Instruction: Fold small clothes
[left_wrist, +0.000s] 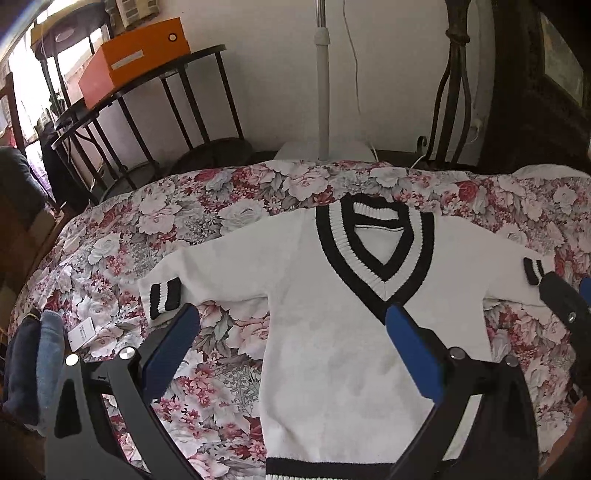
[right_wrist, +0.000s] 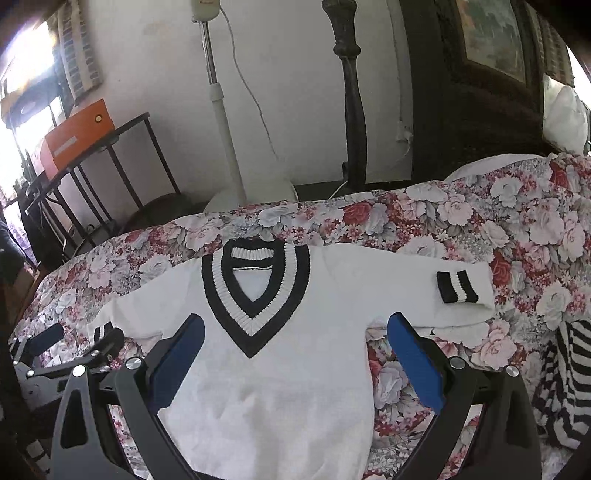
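Note:
A small white V-neck sweater with black and white ribbed trim lies flat, face up, sleeves spread, on a floral bedspread. It also shows in the right wrist view. My left gripper is open and empty, hovering over the sweater's left side near the striped left cuff. My right gripper is open and empty, hovering over the sweater's chest below the V-neck. The right cuff lies beyond its right finger. The left gripper also shows in the right wrist view.
A black-and-white striped garment lies at the right on the floral bedspread. Folded dark and blue cloth and a white tag lie at the left. A fan stand, bedpost, and shelf with orange box stand behind.

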